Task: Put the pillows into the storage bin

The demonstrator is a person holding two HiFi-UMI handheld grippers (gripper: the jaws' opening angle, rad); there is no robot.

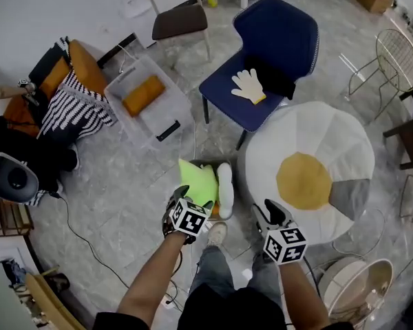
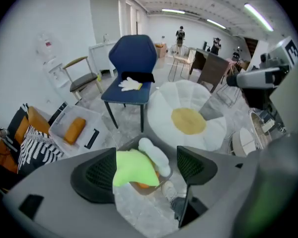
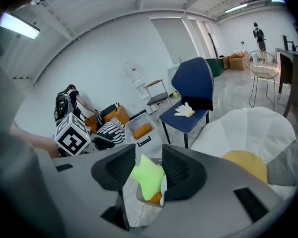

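On the floor in front of my feet stands a small storage bin (image 1: pixel 208 163). A bright green pillow (image 1: pixel 196 181) sticks up out of it, beside a white pillow (image 1: pixel 224 188) and on top of an orange one (image 2: pixel 139 185). My left gripper (image 1: pixel 186 205) hangs high above the bin, open, and the green pillow (image 2: pixel 134 167) shows far below between its jaws. My right gripper (image 1: pixel 270 213) is raised to the right of the bin. Its jaws stand narrower, apart and empty, framing the green pillow (image 3: pixel 148 177) below.
A clear tub (image 1: pixel 148 105) holding an orange pillow sits at the upper left, beside a striped pillow (image 1: pixel 76 108). A blue chair (image 1: pixel 261 53) carries a white glove-shaped cushion (image 1: pixel 249 86). A large fried-egg beanbag (image 1: pixel 306 177) lies to the right, with a wire chair (image 1: pixel 392 60) beyond it.
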